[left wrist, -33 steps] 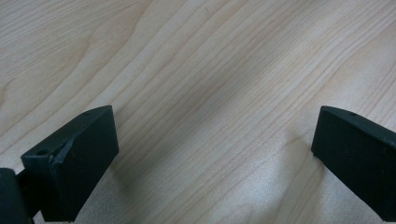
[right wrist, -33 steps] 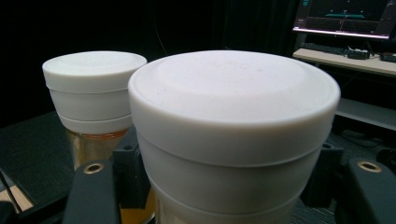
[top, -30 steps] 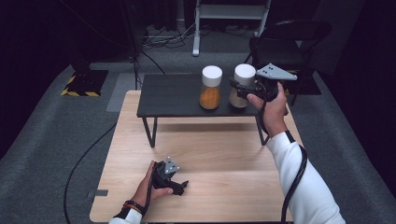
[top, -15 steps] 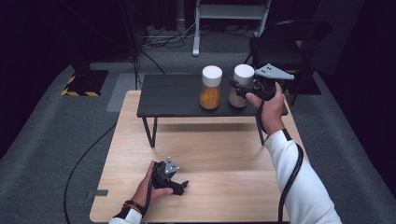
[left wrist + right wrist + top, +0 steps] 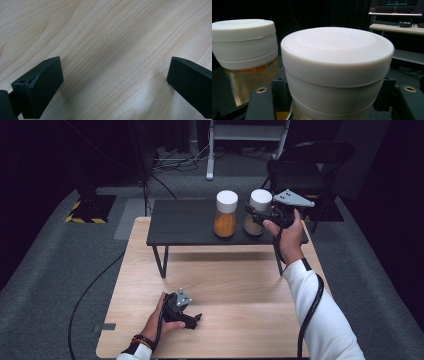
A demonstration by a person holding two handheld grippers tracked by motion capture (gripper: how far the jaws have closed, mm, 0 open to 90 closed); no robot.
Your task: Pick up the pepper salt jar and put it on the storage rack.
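Two white-lidded jars are on the black shelf [image 5: 185, 222] at the back of the wooden table. The left jar [image 5: 225, 214] [image 5: 244, 50] holds orange powder. My right gripper [image 5: 256, 217] [image 5: 334, 100] is shut on the right jar [image 5: 260, 210] [image 5: 337, 72], with pale contents, gripping below its lid from the right side. I cannot tell whether this jar rests on the shelf or hangs just above it. My left gripper [image 5: 196, 320] [image 5: 115, 82] lies low on the wooden table [image 5: 240, 285] near its front edge, open, with bare wood between its jaws.
The shelf stands on thin legs [image 5: 161, 261] above the table's far half. A dark folding chair [image 5: 305, 167] is behind the shelf at the right. Cables run over the grey floor at the left [image 5: 95, 285].
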